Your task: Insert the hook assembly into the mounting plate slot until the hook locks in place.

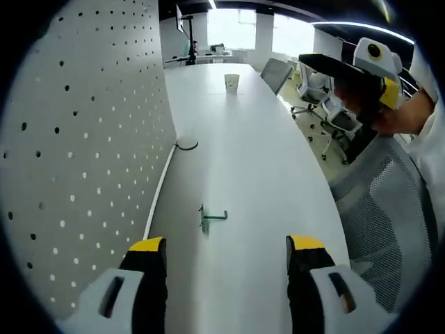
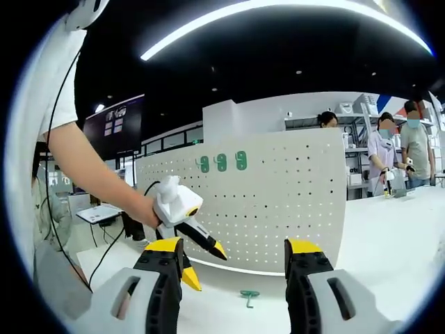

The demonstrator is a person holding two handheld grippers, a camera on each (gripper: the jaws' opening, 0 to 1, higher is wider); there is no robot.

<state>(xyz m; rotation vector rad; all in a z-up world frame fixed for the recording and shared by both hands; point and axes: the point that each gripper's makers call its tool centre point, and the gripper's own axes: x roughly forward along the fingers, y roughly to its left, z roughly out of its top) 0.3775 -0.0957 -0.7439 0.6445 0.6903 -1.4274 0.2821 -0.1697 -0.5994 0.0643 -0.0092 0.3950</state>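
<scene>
Behind the long white table (image 1: 243, 174) stands an upright white perforated pegboard panel (image 1: 83, 160), with three green hooks (image 2: 221, 163) hung near its top edge in the right gripper view. On the tabletop just in front of the panel lies a small green metal hook assembly (image 1: 208, 218), untouched, between and beyond the spread jaws of the left gripper (image 1: 226, 254). Both the left gripper and the right gripper (image 2: 235, 259) have their yellow-tipped black fingers (image 1: 306, 257) apart and empty; a paper cup (image 1: 231, 82) stands far down the table.

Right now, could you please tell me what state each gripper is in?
Left gripper: tongs open, holding nothing, above the table near the green hook.
Right gripper: tongs open, holding nothing, facing the pegboard.
</scene>
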